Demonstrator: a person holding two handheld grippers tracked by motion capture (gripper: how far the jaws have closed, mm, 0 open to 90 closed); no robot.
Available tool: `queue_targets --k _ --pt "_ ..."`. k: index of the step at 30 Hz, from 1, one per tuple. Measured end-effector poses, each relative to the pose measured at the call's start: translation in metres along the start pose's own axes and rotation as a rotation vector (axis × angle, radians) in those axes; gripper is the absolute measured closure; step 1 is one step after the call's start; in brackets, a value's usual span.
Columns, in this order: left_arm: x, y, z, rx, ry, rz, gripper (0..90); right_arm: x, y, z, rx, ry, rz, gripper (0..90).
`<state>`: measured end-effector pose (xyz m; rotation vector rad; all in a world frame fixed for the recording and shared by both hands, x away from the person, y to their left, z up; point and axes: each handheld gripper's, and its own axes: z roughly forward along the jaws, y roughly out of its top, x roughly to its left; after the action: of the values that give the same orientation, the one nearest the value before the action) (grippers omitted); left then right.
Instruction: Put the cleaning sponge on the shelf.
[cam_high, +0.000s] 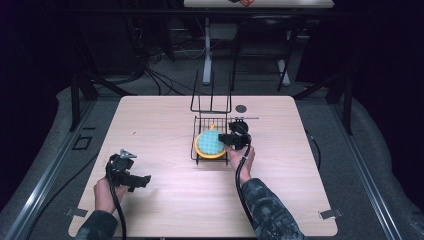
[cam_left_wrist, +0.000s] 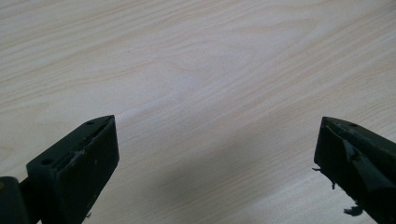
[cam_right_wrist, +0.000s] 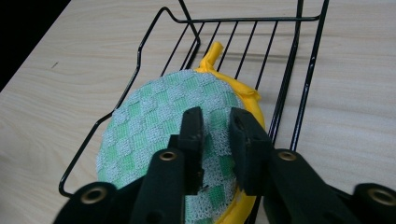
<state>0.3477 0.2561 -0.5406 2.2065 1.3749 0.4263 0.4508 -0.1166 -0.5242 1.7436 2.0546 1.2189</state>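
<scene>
— Sponge (cam_right_wrist: 163, 126) position?
— In the wire rack (cam_right_wrist: 140, 56) mid-table (cam_high: 150, 130), green checked face up, yellow rim on its far side.
— Right gripper (cam_right_wrist: 215, 122)?
— Just above the sponge; jaws a narrow gap apart, not pinching it.
— Left gripper (cam_left_wrist: 215, 154)?
— Near the table's front left corner, jaws wide apart over bare wood.

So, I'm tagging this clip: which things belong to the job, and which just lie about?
In the job: round green-checked scrubbing pad with yellow rim; black wire rack; right gripper, jaws slightly apart.
Lying about: small dark round disc on the table; left gripper, open.
</scene>
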Motion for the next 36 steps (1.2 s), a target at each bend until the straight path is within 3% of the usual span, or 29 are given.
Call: queue_targets --k 8,15,27,36 --pt "0.0 0.0 0.0 0.0 0.001 0.0 0.1 -0.001 0.005 -0.011 0.016 0.001 -0.051 48.5" --pt "0.0 0.0 0.0 0.0 0.002 0.001 0.1 -0.005 0.011 -0.03 0.017 0.017 -0.086 36.1" --pt "-0.001 0.0 0.0 -0.001 0.005 0.004 0.1 -0.007 0.011 -0.074 0.011 0.07 -0.195 19.3" --pt "-0.002 0.0 0.001 0.001 0.006 0.004 0.0 -0.01 0.006 -0.115 -0.009 0.085 -0.292 13.7"
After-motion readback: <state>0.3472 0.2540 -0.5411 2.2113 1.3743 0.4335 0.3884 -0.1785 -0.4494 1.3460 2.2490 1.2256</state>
